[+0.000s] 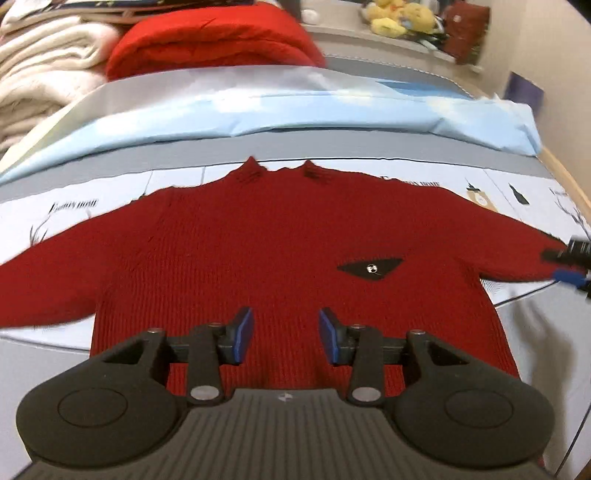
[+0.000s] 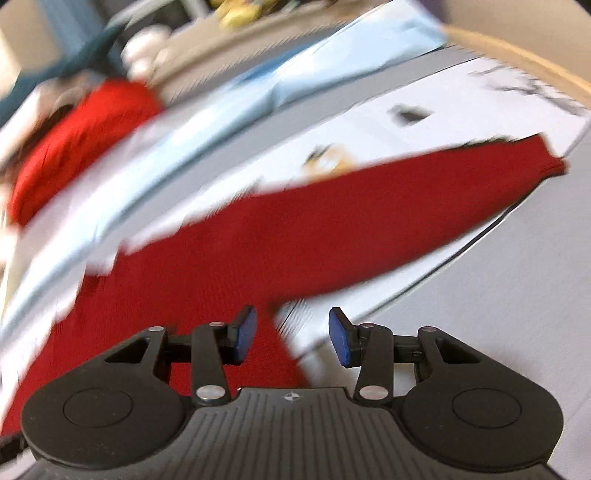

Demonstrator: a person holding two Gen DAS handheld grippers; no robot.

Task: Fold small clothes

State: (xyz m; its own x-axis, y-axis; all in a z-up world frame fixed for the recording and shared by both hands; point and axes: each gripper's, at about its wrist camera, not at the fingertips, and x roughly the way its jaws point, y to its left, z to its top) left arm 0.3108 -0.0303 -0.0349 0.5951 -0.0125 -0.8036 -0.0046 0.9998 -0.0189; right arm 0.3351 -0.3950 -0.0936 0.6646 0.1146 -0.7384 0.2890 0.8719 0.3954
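A small dark red knit sweater (image 1: pixel 266 243) lies flat on the bed, front up, both sleeves spread out, with a black triangular patch (image 1: pixel 371 268) on its chest. My left gripper (image 1: pixel 286 334) is open and empty, held over the sweater's lower hem. In the blurred right wrist view my right gripper (image 2: pixel 291 334) is open and empty near the armpit of the right sleeve (image 2: pixel 406 206), which stretches away to the upper right. The right gripper's tip also shows in the left wrist view (image 1: pixel 570 264) at the cuff of that sleeve.
A printed white and grey sheet (image 1: pixel 118 188) covers the bed. A light blue pillow (image 1: pixel 295 110) lies behind the sweater. A folded bright red blanket (image 1: pixel 214 40) and cream blankets (image 1: pixel 44 62) are stacked at the back left. Plush toys (image 1: pixel 399 16) sit on a shelf.
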